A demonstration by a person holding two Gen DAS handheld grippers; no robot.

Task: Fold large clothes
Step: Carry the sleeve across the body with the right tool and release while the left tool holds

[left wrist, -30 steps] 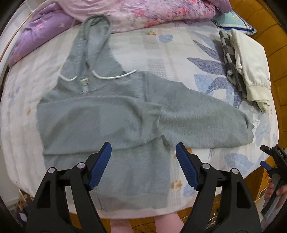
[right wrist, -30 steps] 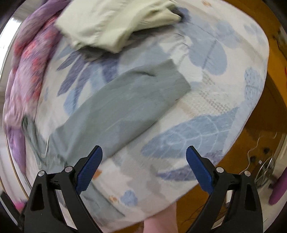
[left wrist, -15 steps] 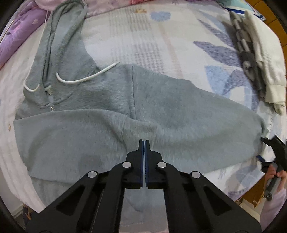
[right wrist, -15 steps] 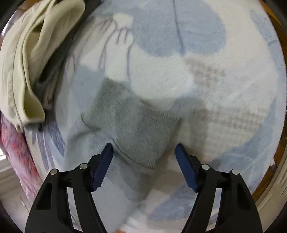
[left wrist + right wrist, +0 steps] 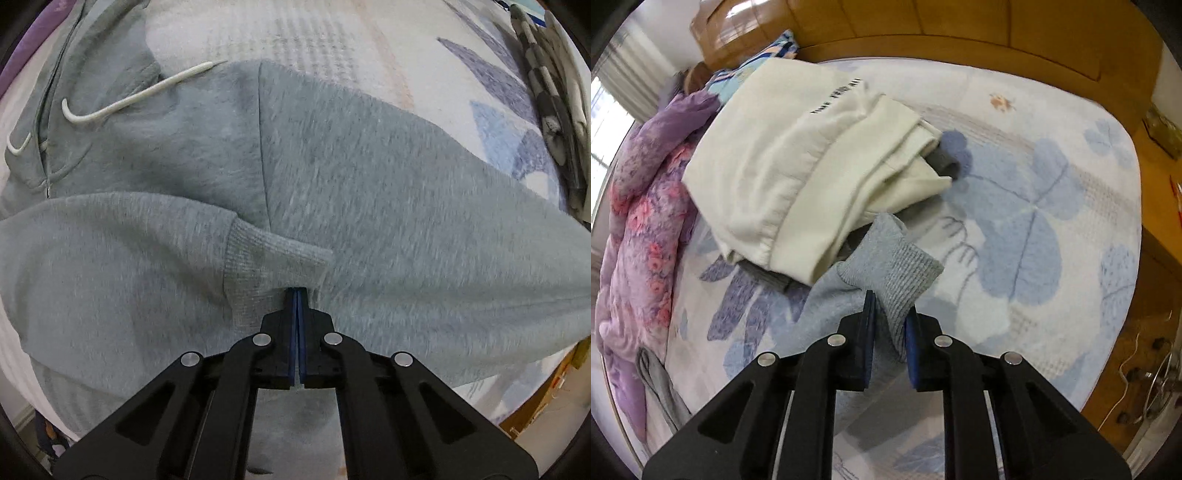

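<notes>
A floral bed sheet [image 5: 332,33] is carrying the grey hoodie [image 5: 369,177], which is filling most of the left wrist view, body spread flat, hood running to the upper left. It looks thick, fleecy and limp, so it will probably sag and drag wherever it is unsupported; the ribbed cuffs seem the firmest handholds. One sleeve is lying folded across the chest, its cuff [image 5: 266,258] at centre. The left gripper [image 5: 296,293] is pressing its pads together at that cuff's lower edge; whether cloth is caught I cannot tell. In the right wrist view, the right gripper [image 5: 888,321] is closing on the other cuff [image 5: 897,273], lifted at centre, below a folded cream garment [image 5: 783,166].
</notes>
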